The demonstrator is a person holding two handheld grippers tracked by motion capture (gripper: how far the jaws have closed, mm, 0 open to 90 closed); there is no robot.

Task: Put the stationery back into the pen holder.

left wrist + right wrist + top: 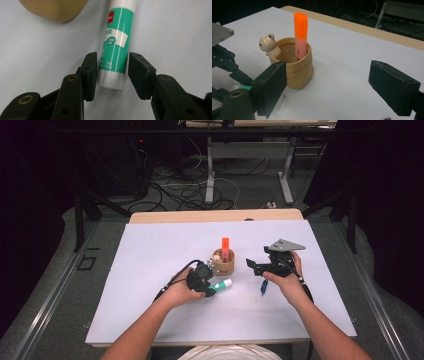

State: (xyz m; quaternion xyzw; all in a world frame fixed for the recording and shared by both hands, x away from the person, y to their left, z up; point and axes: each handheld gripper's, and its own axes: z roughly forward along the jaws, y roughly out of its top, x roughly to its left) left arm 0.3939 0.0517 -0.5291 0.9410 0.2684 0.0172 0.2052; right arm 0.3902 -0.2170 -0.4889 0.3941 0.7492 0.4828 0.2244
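Observation:
A green-and-white glue stick lies on the white mat just in front of a tan cup. My left gripper straddles its lower end, with both pads against its sides. An orange highlighter stands upright in the cup, and a small bear figure clings to the cup's rim. My right gripper hovers to the right of the cup, pointing at it, with its jaws wide apart and nothing between them.
A blue pen lies on the white mat under my right hand. The mat covers a wooden table. Cables and desk legs crowd the floor beyond the far edge.

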